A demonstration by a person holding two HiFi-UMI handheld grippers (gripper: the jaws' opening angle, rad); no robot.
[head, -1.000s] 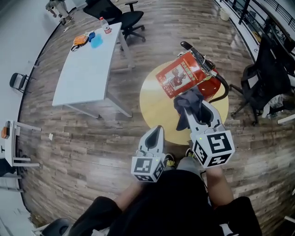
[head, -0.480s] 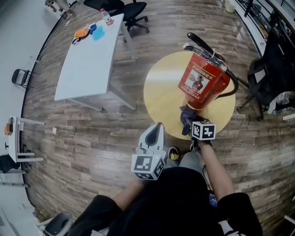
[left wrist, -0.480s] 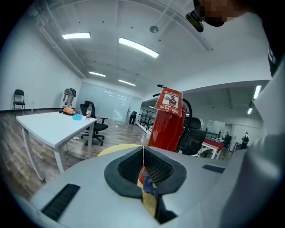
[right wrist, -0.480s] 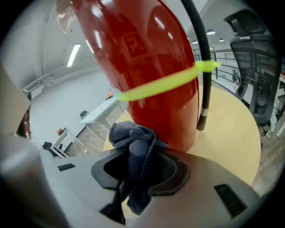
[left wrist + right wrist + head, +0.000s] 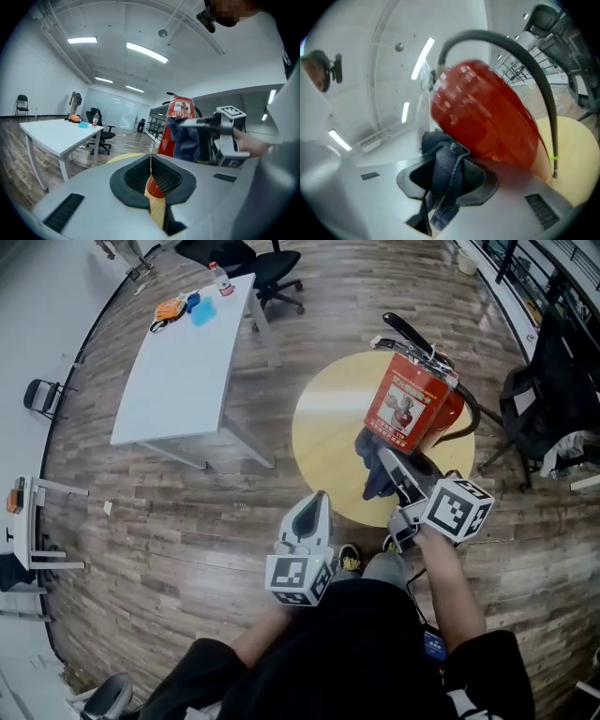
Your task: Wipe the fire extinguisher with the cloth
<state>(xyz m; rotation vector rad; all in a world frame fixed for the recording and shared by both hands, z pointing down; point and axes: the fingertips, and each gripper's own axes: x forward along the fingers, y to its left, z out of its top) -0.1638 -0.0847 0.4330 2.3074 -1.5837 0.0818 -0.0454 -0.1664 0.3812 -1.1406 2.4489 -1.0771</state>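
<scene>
We had the right gripper (image 5: 384,459) clenched on a dark blue-grey cloth (image 5: 373,463), a soft woven rag bunched between the jaws with a frayed end hanging down, and in the right gripper view the cloth (image 5: 443,176) lay against the glossy red body of the fire extinguisher (image 5: 487,122). The fire extinguisher (image 5: 412,413) was a smooth metal cylinder standing on the far right part of a round, pale yellow table (image 5: 323,442), with a black lever handle (image 5: 405,332) on top and a curved black rubber hose (image 5: 472,414) down its side. Its label showed a white panel with a picture, and we could not read the writing. Our left gripper (image 5: 317,507) hung clear of the table edge, its ribbed black pads (image 5: 161,177) pressed together on nothing. Beyond, on the wood-plank floor, stood a long white table (image 5: 178,362) bearing a bottle (image 5: 221,279), with a black office chair (image 5: 267,263) beside it.
</scene>
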